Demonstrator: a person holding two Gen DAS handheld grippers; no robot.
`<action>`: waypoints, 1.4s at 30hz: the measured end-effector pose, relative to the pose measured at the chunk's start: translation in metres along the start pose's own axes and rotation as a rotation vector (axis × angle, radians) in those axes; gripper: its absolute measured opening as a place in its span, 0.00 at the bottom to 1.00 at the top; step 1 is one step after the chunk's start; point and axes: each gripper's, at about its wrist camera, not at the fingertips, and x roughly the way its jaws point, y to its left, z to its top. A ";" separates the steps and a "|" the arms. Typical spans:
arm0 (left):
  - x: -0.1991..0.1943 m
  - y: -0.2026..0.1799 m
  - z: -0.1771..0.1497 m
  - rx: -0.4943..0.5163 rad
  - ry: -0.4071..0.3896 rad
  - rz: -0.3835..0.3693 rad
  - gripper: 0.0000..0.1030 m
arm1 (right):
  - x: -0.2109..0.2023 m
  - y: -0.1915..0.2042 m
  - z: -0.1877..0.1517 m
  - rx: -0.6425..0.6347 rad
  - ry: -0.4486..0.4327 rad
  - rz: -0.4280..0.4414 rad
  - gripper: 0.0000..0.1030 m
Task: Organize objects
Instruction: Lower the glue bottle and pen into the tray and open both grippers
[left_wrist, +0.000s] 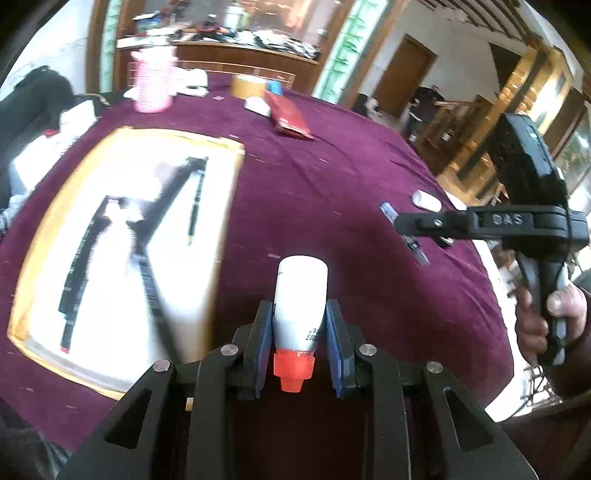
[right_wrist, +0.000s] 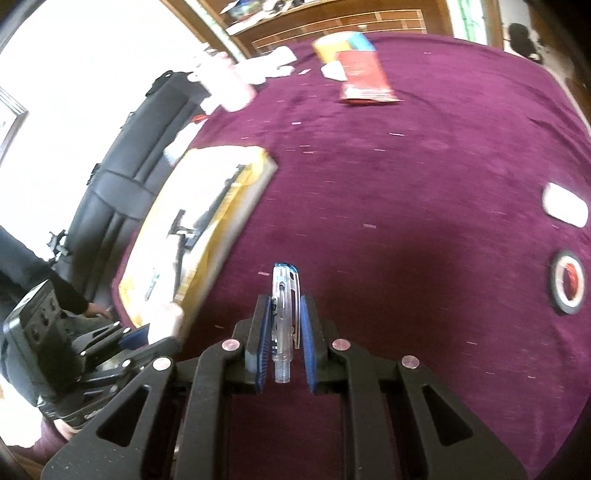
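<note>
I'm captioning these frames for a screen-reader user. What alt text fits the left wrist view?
The left gripper clamps a white bottle with a red cap over a purple tablecloth. To its right, a hand holds the right gripper, shut on a clear pen. A shallow yellow-rimmed box of dark items lies left.

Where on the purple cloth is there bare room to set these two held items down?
The widest bare patch of purple cloth lies between the yellow-rimmed tray, the red packet and the tape roll. Another strip runs just ahead of both grippers. The far edge is crowded: pink container, white items, tape, packet. The tray already holds dark tools.
</note>
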 end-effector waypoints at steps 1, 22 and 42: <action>-0.002 0.006 0.001 -0.004 -0.001 0.009 0.22 | 0.004 0.007 0.002 -0.003 0.004 0.010 0.13; 0.011 0.117 -0.002 -0.029 0.151 0.129 0.23 | 0.134 0.132 0.027 -0.056 0.143 -0.013 0.13; 0.011 0.120 0.007 0.025 0.156 0.194 0.53 | 0.157 0.124 0.029 -0.055 0.173 -0.171 0.13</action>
